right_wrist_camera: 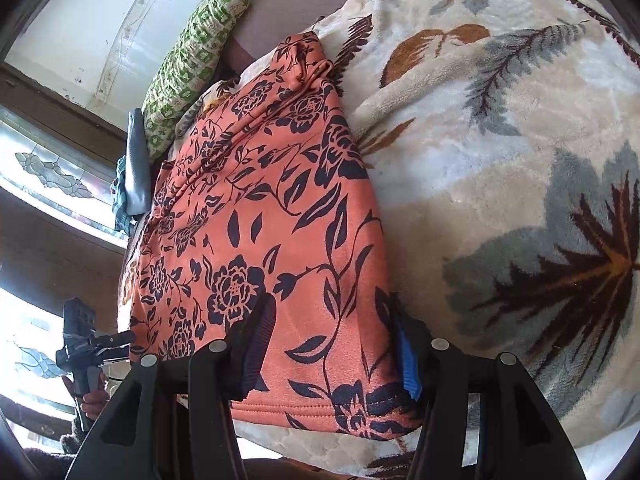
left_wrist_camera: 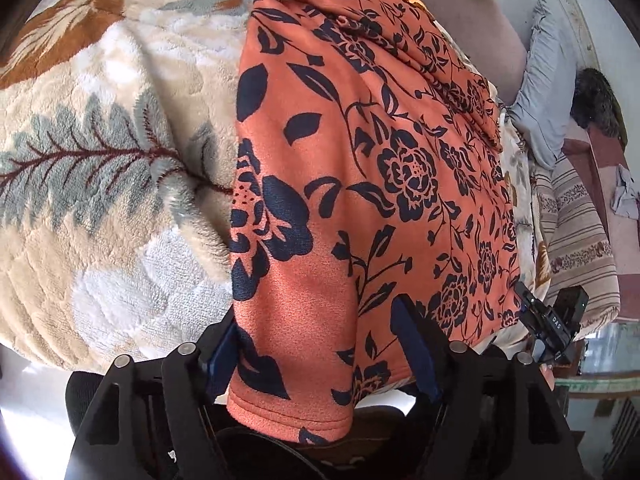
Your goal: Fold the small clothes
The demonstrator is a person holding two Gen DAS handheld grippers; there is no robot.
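Observation:
An orange garment with a dark blue flower print (left_wrist_camera: pixel 360 168) (right_wrist_camera: pixel 272 216) lies flat on a plush cream blanket with leaf patterns (left_wrist_camera: pixel 100 184) (right_wrist_camera: pixel 500 160). My left gripper (left_wrist_camera: pixel 320 352) straddles the garment's near left corner. Its jaws stand wide, and the stitched hem lies loose between them, unpinched. My right gripper (right_wrist_camera: pixel 332 352) straddles the near right corner and is open too, with flat cloth between its fingers. Its blue pad (right_wrist_camera: pixel 410 364) sits at the garment's right edge. Each wrist view shows the other gripper at the garment's far side.
A green patterned pillow (right_wrist_camera: pixel 192 52) and a grey cloth (left_wrist_camera: pixel 540 92) lie beyond the garment's far end. Striped bedding (left_wrist_camera: pixel 576 232) hangs at the bed's side. A patterned glass window (right_wrist_camera: pixel 48 168) is on the left. A hand (right_wrist_camera: pixel 94 396) holds the left gripper's handle.

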